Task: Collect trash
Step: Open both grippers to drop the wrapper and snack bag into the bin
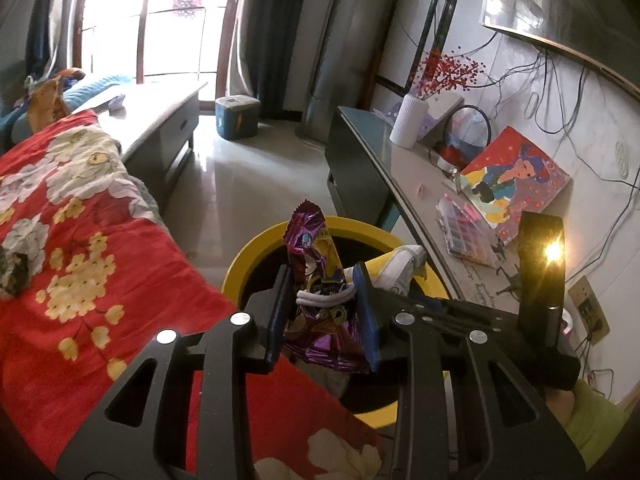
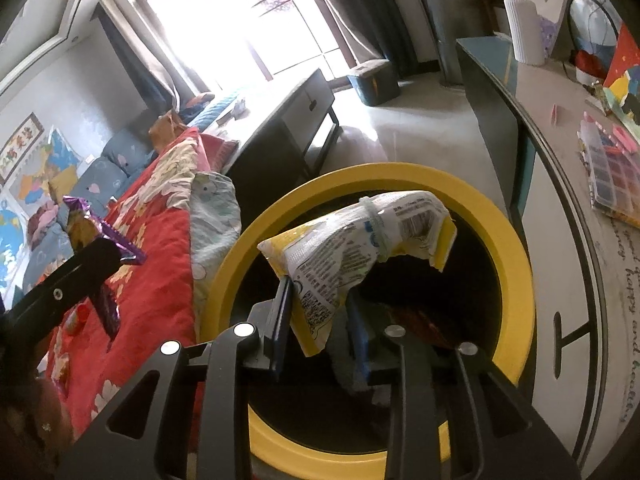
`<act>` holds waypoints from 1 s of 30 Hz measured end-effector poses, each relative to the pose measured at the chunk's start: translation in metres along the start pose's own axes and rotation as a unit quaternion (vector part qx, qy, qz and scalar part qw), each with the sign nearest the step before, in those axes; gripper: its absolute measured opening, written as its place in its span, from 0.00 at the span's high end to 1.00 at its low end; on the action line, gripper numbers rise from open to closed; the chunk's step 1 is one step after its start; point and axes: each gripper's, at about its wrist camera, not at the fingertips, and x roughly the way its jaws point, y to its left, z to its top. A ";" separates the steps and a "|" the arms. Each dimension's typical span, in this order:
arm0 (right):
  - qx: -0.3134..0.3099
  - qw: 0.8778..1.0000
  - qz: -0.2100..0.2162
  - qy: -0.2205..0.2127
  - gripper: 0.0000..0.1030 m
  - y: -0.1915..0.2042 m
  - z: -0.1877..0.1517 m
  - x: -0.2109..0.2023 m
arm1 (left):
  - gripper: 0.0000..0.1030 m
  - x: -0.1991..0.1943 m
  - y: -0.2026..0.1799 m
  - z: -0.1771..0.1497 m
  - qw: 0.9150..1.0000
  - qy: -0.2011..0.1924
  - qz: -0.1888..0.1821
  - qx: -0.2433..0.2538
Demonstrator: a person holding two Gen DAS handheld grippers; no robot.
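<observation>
My left gripper (image 1: 322, 300) is shut on a purple snack wrapper (image 1: 320, 248) with a white band around it, held at the near rim of the yellow-rimmed trash bin (image 1: 256, 248). My right gripper (image 2: 320, 312) is shut on a white and yellow snack bag (image 2: 360, 240) and holds it over the bin's dark opening, inside the yellow rim (image 2: 516, 280). That bag also shows in the left wrist view (image 1: 400, 268), just right of the left gripper. The purple wrapper (image 2: 86, 228) and left gripper show at the left of the right wrist view.
A bed with a red floral quilt (image 1: 80, 240) lies left of the bin. A long desk (image 1: 408, 168) on the right holds a white vase (image 1: 408, 120), a painting (image 1: 516, 180) and a bead box (image 1: 464, 232). A low table (image 1: 160, 108) and a teal box (image 1: 236, 116) stand farther back.
</observation>
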 end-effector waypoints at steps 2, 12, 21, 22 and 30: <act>0.004 1.000 -0.005 0.000 0.71 -0.002 0.000 0.000 | 0.71 0.002 0.000 0.001 1.000 0.002 -0.002 -0.001; 0.014 0.999 -0.020 -0.029 0.49 -0.008 0.005 -0.013 | 0.13 -0.012 0.011 0.001 0.999 -0.022 -0.001 -0.030; 0.003 0.997 -0.035 -0.076 0.36 0.008 0.012 -0.032 | 0.11 -0.046 0.029 -0.008 0.996 -0.054 0.033 -0.059; 0.000 0.996 -0.033 -0.079 0.35 0.011 0.012 -0.033 | 0.11 -0.051 0.031 -0.008 0.996 -0.060 0.038 -0.061; -0.025 0.995 -0.010 -0.093 0.35 0.040 0.013 -0.043 | 0.11 -0.090 0.048 -0.011 0.989 -0.099 0.074 -0.081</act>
